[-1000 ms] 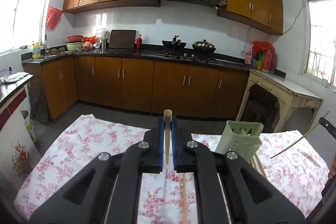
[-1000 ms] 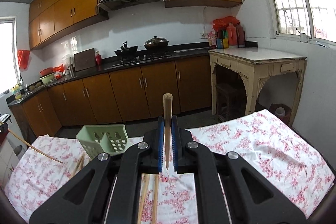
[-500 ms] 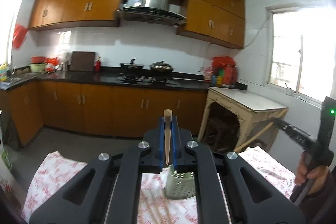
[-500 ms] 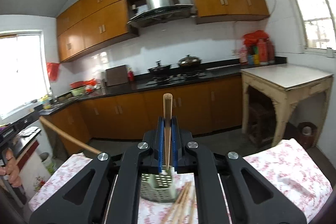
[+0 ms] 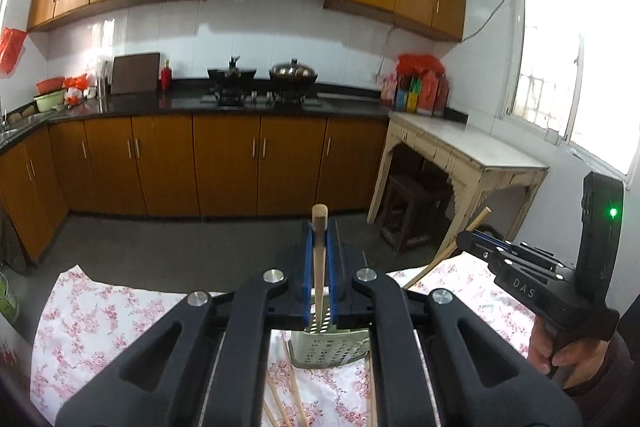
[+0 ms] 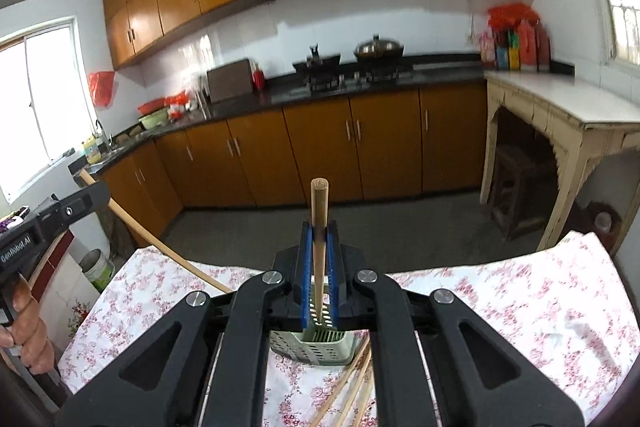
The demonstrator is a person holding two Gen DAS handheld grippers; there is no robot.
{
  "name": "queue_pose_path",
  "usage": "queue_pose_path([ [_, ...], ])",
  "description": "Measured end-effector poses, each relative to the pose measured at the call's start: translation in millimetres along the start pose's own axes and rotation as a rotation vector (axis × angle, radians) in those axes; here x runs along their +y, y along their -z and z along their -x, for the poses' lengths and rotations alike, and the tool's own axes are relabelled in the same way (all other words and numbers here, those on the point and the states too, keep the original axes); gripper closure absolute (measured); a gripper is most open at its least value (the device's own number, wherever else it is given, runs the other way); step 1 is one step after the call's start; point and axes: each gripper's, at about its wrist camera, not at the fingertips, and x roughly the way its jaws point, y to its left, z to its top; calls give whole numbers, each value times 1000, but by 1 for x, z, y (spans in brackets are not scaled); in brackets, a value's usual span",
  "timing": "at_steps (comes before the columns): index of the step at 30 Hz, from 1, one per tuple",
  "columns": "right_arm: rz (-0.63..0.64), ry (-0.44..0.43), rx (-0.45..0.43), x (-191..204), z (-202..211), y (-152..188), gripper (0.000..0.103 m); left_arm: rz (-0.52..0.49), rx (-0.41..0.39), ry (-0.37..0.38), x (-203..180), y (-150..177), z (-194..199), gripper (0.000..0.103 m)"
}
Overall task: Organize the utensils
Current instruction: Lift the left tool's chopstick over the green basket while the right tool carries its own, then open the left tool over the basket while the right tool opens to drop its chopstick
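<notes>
Chopsticks are midway sorted: each gripper, left (image 5: 319, 267) and right (image 6: 319, 267), pinches one chopstick (image 5: 319, 259) above the green holder (image 6: 316, 345) mid-table, nothing visibly dropped in it yet. Loose chopsticks (image 6: 352, 383) lie beside it on the floral cloth (image 6: 520, 307); no obstacle shows.

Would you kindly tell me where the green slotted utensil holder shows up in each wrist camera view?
Left wrist view: the utensil holder sits low at centre, on the flowered tablecloth, partly hidden behind the left gripper.
Right wrist view: the utensil holder is again low at centre, just behind the right gripper.
Shared landmark: the lidded wok on the stove.
</notes>
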Motion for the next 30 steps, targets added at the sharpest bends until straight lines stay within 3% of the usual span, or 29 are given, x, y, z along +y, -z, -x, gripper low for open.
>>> queue_pose_path([
  [10,-39,-16,105,-12,-37,-1,95,48,89,11,20,5,-48,95],
  [15,-74,-1,110,-19,-41,-2,88,60,92,-17,27,9,-52,91],
  [18,-90,17,99,-23,-37,-2,71,75,85,-29,32,9,-48,85],
  [30,-99,60,5,-32,7,-8,66,107,13,-99,57,20,9,66],
])
